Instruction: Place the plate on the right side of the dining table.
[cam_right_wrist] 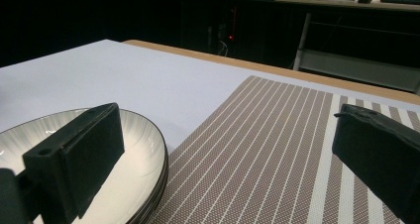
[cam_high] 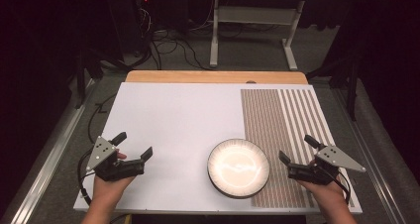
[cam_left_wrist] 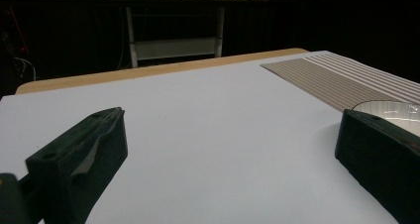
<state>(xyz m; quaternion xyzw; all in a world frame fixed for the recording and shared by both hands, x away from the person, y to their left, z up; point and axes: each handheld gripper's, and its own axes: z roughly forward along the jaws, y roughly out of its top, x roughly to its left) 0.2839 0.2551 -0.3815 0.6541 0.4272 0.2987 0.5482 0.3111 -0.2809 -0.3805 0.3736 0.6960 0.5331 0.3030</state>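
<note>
Dim room, white tabletop (cam_high: 168, 120) with striped brown placemat (cam_high: 277, 120) along its right side; plate and two hand-held grippers near the front edge.

Round white plate (cam_high: 238, 167) with dark rim, lying flat, half on bare white surface and half on the mat's left edge. Right gripper (cam_high: 293, 149) just beside the plate's right rim, jaws spread wide and empty, aimed forward over the mat; plate lying to its left. Left gripper (cam_high: 133, 144) well apart from the plate, likewise spread wide and empty, plate off to its right. Right hand (cam_high: 324, 189) judged nearer for any reach. No long axis, being round. From right gripper view: ribbed plate (cam_right_wrist: 133, 149) behind the left jaw, stacked rim lines hinting at more than one plate. From left gripper view: a mere sliver of plate (cam_left_wrist: 389, 110) past the right jaw. From high view: glare across the plate's centre.
</note>
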